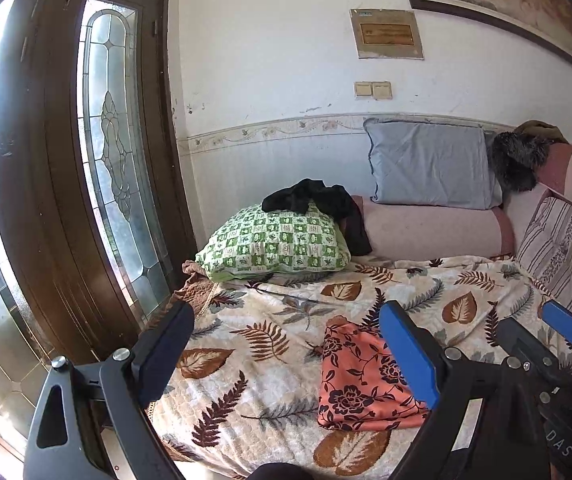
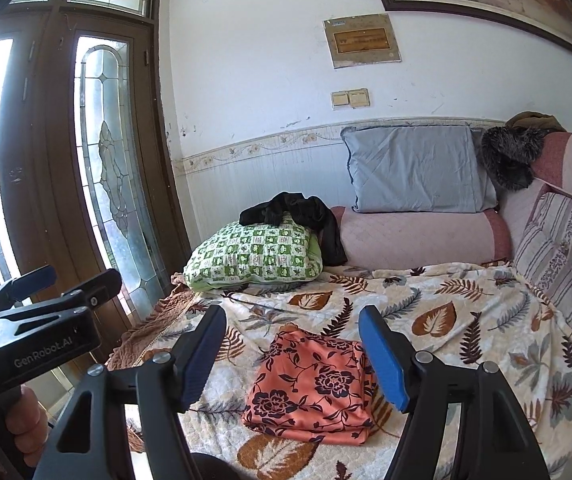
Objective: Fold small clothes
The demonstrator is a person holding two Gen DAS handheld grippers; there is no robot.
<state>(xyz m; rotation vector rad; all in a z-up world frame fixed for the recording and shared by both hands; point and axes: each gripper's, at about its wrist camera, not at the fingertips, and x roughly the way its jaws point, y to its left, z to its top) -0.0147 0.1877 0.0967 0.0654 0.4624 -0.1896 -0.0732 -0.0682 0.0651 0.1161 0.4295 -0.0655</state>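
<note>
On the bed, atop the leaf-print blanket point(image 2: 466, 320), the orange floral garment point(image 2: 310, 388) is lying near the front edge as a compact, squarish folded bundle with layered edges, and both the left gripper point(image 1: 286, 352) and right gripper point(image 2: 294, 356) are hovering above it with jaws spread wide, gripping nothing. If another fold is wanted, I am judging that each gripper should be pinching one near corner cleanly, lifting low and carrying the edge across evenly so the slippery-looking layers are not sliding apart.

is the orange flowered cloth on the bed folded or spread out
Folded. The orange cloth with dark flowers lies as a compact, layered rectangle on the leaf-print blanket, stacked edges visible along its front. Neither hand-held gripper touches it.
</note>
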